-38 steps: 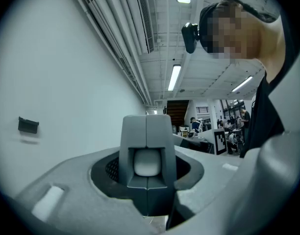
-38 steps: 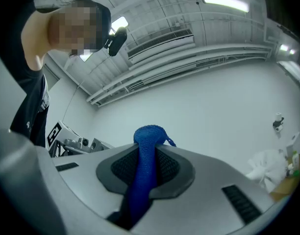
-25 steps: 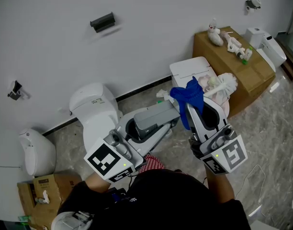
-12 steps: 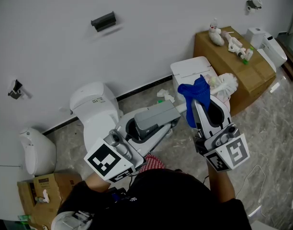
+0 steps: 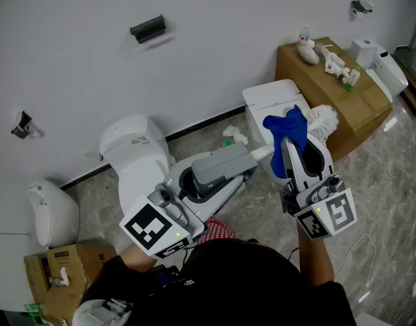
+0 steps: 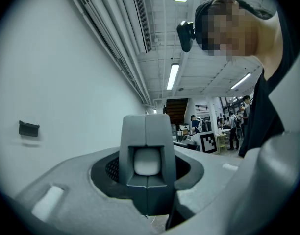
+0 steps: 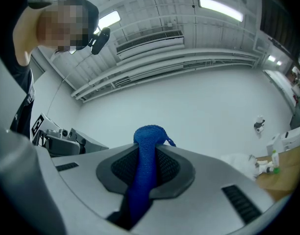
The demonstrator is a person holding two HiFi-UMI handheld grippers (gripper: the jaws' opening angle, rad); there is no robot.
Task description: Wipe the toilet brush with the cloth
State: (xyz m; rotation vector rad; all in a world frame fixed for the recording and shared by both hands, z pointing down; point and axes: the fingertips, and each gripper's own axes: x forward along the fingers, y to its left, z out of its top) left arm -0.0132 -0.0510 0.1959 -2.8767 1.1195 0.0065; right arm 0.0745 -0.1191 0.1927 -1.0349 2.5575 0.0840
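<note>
Cloth [image 7: 146,146] is pinched tight in my right claw [image 5: 294,145], lying over the shaft of the toilet brush [image 5: 322,119] just short of its white bristle head. My left claw [image 5: 209,178] is clamped on the grey handle. I'd hold the left steady and drag the cloth along the shaft, wrapping round it rather than skimming one side.

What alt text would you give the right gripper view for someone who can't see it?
The right hand-held gripper pinches a bunched blue cloth between its shut jaws, aimed at a plain white wall beneath ceiling strip lights.
</note>
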